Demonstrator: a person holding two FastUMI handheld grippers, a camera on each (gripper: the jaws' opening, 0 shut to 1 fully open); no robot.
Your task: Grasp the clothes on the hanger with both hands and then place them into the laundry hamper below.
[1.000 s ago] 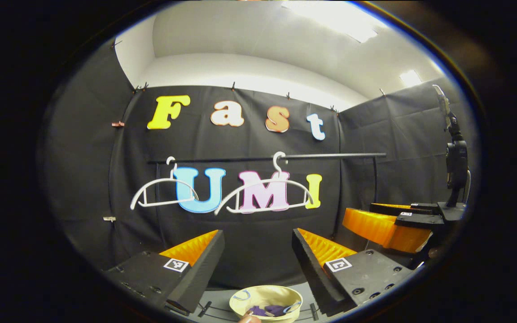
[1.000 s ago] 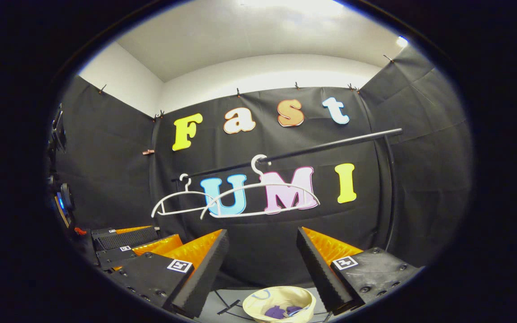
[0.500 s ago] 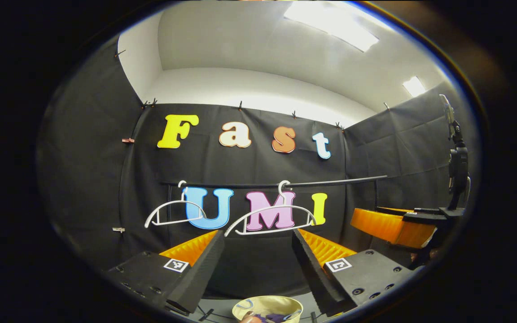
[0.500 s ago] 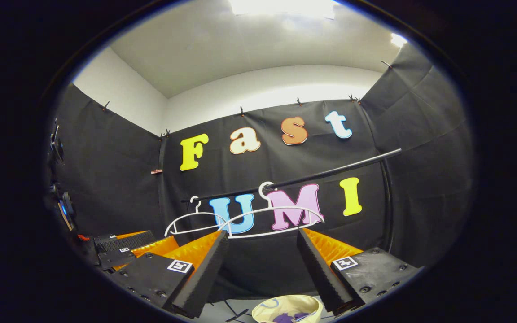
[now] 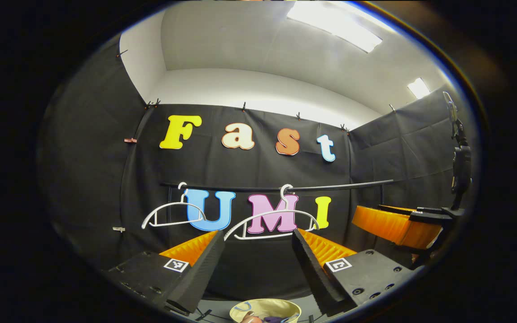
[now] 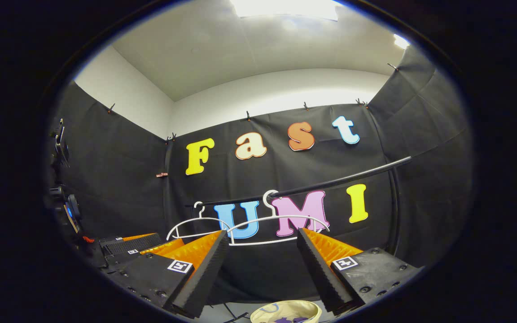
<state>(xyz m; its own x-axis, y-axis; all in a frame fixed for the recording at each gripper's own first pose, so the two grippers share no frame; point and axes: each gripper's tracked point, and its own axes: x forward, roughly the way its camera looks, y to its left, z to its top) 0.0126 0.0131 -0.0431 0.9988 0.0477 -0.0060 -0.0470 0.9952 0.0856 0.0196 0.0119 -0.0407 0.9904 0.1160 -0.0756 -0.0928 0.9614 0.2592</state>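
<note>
Two bare white hangers [image 5: 173, 204] [image 5: 258, 216] hang on a black rail [image 5: 330, 185] in front of the back wall. In the right gripper view the same hangers [image 6: 198, 219] [image 6: 276, 216] hang on the rail [image 6: 339, 180]. Below, at the lower edge, stands a pale yellow hamper [image 5: 263, 307] [image 6: 285, 309] with purple cloth [image 5: 275, 320] [image 6: 292, 320] in it. My left gripper [image 5: 256, 264] is open and holds nothing, well short of the hangers. My right gripper [image 6: 260, 269] is open and holds nothing too. Each view shows the other gripper to the side: the right gripper [image 5: 397, 224], the left gripper [image 6: 133, 246].
A dark camera device on a stand rises at the booth's side [image 5: 458, 157] [image 6: 63, 148]. The rail's upright post [image 6: 392, 211] stands at the right. Black cloth walls close the booth on three sides.
Both views have tilted upward: the hangers and rail sit lower in the frames and the hamper has slid to the lower edge. Both grippers stay open.
</note>
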